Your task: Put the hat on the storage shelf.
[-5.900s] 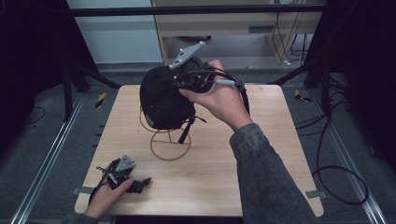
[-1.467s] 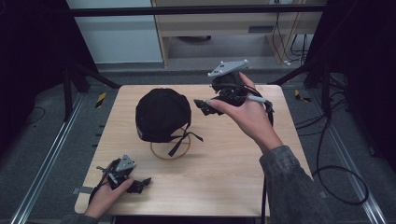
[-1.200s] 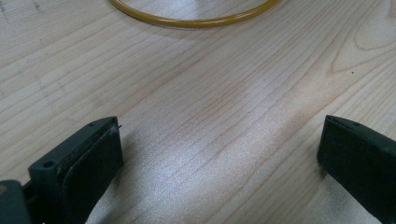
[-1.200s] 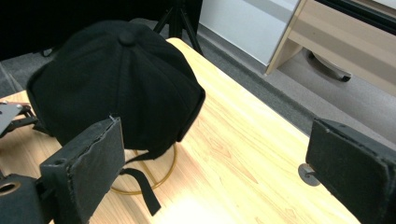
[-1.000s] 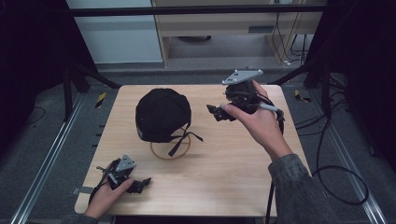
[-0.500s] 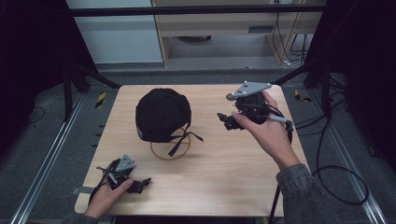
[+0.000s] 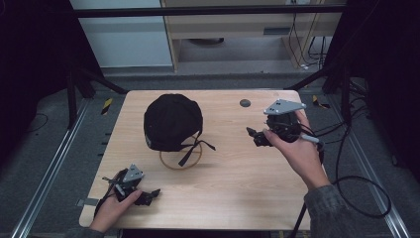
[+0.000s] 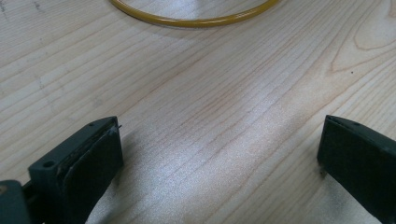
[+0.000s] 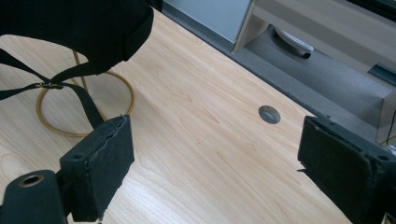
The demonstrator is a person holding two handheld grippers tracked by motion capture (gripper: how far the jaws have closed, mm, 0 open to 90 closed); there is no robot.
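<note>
Wood-grain tabletop (image 7: 233, 163) is seen bearing a black fabric cap (image 7: 171, 120), which is perched on a yellow wire stand with a ring base (image 7: 180, 156) left of centre, its straps hanging. The right gripper (image 7: 257, 137) is held above the table's right side, jaws spread wide and empty. The left gripper (image 7: 148, 194) is rested at the near left corner, jaws likewise parted, nothing between them.

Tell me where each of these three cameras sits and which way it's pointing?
High view: above the person's side, facing forward and down on the table; both forearms, left gripper and right gripper show.
Left gripper view: rides the left gripper, looking across wood between its open jaws.
Right gripper view: rides the right gripper, jaws open, facing the black cap.
All three share the yellow ring.
</note>
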